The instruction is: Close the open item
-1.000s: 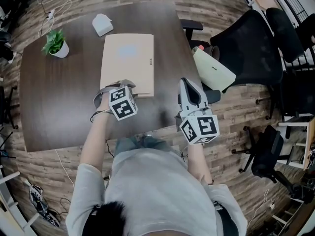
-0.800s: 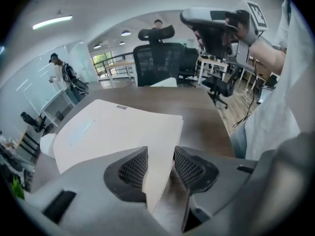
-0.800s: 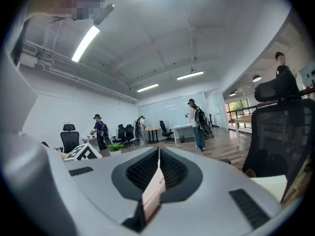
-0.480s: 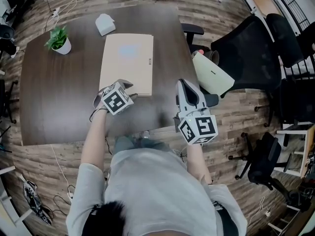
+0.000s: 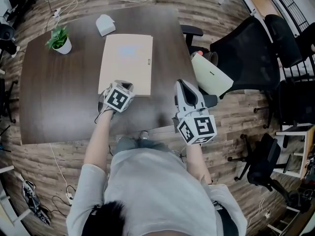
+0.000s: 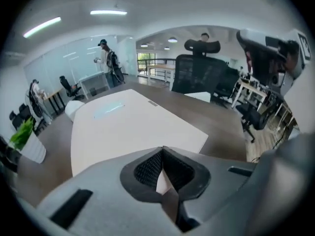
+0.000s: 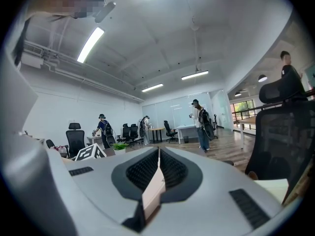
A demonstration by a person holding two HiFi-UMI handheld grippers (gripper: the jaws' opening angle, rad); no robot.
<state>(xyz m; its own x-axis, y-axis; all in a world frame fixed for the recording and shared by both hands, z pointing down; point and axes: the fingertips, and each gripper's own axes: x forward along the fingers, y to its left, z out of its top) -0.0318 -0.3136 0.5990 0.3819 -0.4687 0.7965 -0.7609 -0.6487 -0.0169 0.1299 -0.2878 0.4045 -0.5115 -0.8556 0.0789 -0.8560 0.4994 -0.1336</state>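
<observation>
Head view: left claw (image 5: 123, 86), just closed, and right claw (image 5: 183, 86) pressed together empty; pot (image 5: 64, 48) holds plant (image 5: 56, 35).

Soft, even overhead office light, strip lamps (image 7: 91, 44) glaring white in the right gripper view, faint sheen on the dark table (image 5: 59, 97), heavy fisheye bending at the edges, black vignetted corners, nearest foreground soft.

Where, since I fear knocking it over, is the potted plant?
In the head view, the potted plant stands near the far left corner of the table, to the left of the closed beige laptop and not touching it.
</observation>
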